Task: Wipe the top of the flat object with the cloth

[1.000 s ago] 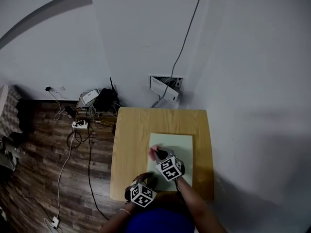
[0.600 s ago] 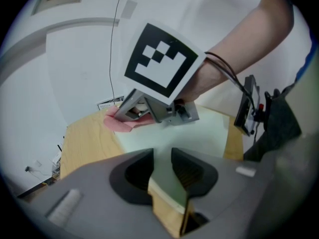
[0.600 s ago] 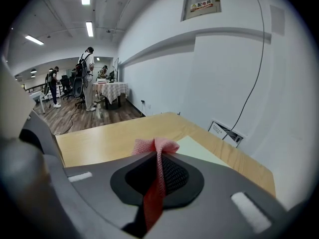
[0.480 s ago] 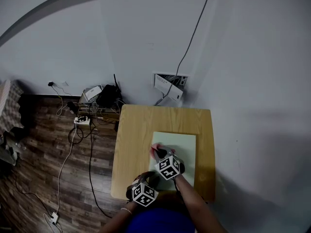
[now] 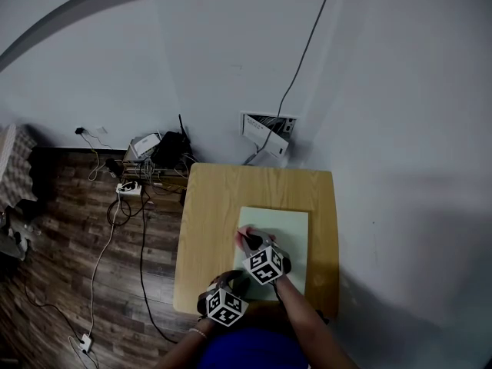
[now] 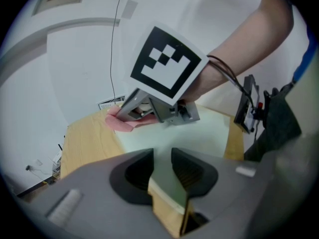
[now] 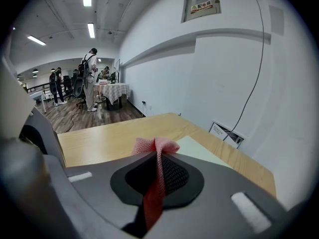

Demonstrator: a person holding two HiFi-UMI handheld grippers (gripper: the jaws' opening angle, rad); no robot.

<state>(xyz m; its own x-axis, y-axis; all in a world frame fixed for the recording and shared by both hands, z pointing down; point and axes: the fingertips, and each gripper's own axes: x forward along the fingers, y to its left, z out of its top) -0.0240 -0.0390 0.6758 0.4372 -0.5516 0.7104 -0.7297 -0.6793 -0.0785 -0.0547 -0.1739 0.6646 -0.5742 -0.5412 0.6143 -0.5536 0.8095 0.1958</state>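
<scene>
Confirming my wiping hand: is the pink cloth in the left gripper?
No, the pink cloth is pinched in the right gripper; the left gripper clamps the pale green board.

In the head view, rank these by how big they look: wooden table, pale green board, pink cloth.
1. wooden table
2. pale green board, lying on it
3. pink cloth, smallest as seen, though the right hand-held gripper hides part of it

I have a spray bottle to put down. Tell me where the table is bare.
Bare table: the wide strip left of the board, and the far strip before the wall. Crowded near edge: left gripper, right gripper, cloth.
</scene>
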